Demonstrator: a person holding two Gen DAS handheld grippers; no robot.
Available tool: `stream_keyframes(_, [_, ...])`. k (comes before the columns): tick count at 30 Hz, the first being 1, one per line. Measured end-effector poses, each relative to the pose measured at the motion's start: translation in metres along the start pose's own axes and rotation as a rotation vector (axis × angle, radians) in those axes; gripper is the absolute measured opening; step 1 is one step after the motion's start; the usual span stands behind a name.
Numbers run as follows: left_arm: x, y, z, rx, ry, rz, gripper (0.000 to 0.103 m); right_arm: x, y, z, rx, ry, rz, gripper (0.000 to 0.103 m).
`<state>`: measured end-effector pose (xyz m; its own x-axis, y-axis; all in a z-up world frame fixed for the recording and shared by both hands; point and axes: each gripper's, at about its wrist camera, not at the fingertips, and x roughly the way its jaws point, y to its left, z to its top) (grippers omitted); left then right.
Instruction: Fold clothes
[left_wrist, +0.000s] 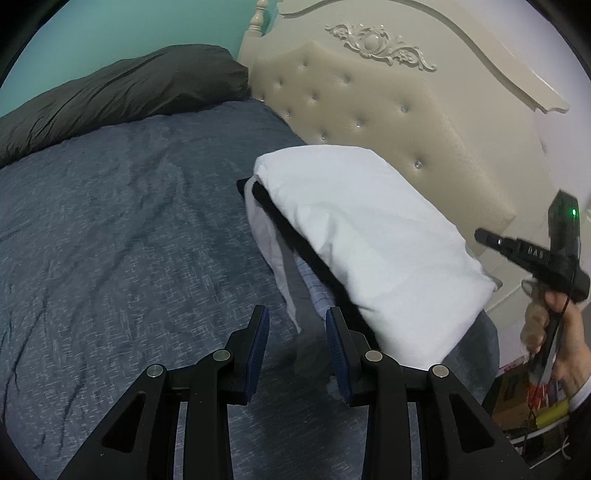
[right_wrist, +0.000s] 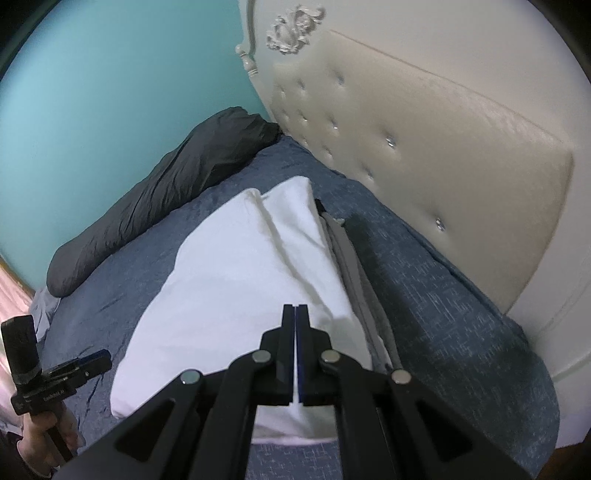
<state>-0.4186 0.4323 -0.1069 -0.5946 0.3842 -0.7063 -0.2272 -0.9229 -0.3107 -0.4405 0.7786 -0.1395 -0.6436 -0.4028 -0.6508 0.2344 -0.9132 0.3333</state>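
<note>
A pile of folded clothes lies on the blue bedspread (left_wrist: 110, 240) by the headboard. Its top piece is a white garment (left_wrist: 369, 229) (right_wrist: 240, 277). Below it show a black layer (left_wrist: 295, 236) and grey and pale striped pieces (left_wrist: 317, 295) (right_wrist: 351, 266). My left gripper (left_wrist: 296, 310) is open just in front of the pile's near end. A grey flap of cloth hangs between its fingers, and the pads do not press it. It also shows at the lower left of the right wrist view as the left gripper (right_wrist: 103, 357). My right gripper (right_wrist: 295, 307) is shut on nothing, hovering over the white garment, and appears as the right gripper (left_wrist: 482, 235) beyond the pile.
A dark grey pillow (left_wrist: 122, 92) (right_wrist: 159, 203) lies along the teal wall at the far side of the bed. The cream tufted headboard (left_wrist: 369, 110) (right_wrist: 424, 147) stands right behind the pile. A hand (left_wrist: 565, 350) holds the right gripper above floor clutter (left_wrist: 535, 406) beside the bed.
</note>
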Motion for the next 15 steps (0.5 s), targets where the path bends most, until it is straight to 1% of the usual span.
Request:
stream_keyframes(5, [-0.002, 0.017, 0.002, -0.015, 0.003, 0.021, 0.035, 0.014, 0.021, 0.036, -0.047, 0.032, 0.018, 0.0])
stream_keyframes(7, [-0.003, 0.024, 0.003, -0.02, 0.003, 0.025, 0.035, 0.025, 0.029, 0.052, -0.061, 0.047, 0.005, 0.0])
stream_keyframes(10, [-0.002, 0.037, 0.007, -0.034, 0.004, 0.038, 0.035, 0.046, 0.045, 0.077, -0.094, 0.092, 0.013, 0.0])
stream_keyframes(12, [-0.002, 0.045, 0.008, -0.04, 0.005, 0.043, 0.035, 0.063, 0.058, 0.093, -0.116, 0.122, 0.036, 0.0])
stream_keyframes(15, [-0.002, 0.057, 0.01, -0.051, 0.009, 0.05, 0.035, 0.091, 0.069, 0.109, -0.134, 0.176, 0.034, 0.0])
